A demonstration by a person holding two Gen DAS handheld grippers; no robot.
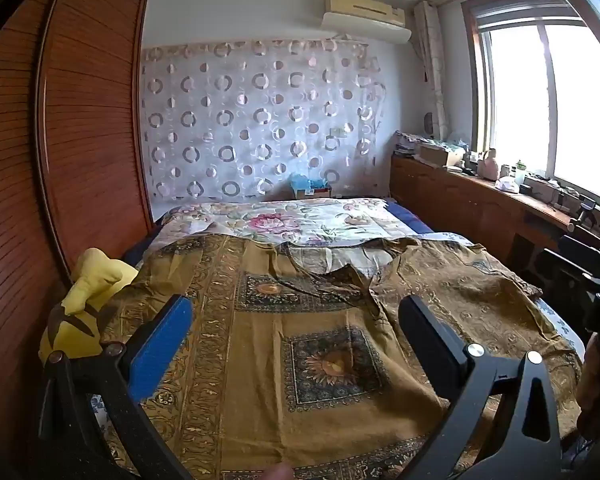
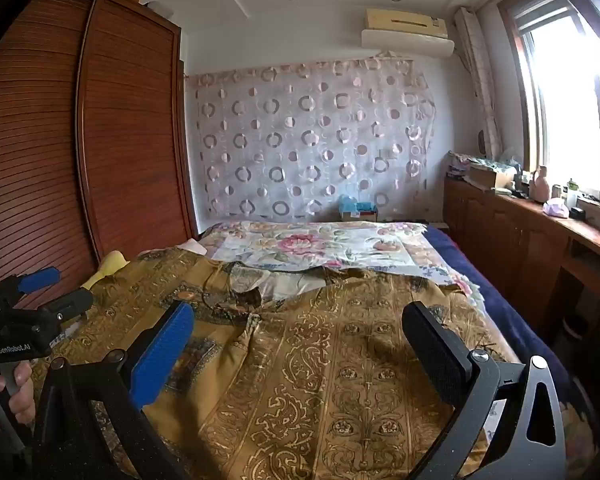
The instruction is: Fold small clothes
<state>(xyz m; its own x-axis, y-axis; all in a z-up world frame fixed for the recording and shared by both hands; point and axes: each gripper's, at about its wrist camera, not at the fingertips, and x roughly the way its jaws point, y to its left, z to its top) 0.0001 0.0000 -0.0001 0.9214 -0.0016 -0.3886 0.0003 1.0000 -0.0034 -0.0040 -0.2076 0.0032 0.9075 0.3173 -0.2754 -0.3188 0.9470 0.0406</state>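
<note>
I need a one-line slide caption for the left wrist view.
Open left gripper hovering over a mustard-gold patterned garment spread on the floral-quilted bed, yellow plush toy beside it.

Daylight floods in from the window [image 1: 548, 104] on the right, blown out to white glare. The left side sits dimmer. Fisheye bending curves the edges; corners darken.
</note>
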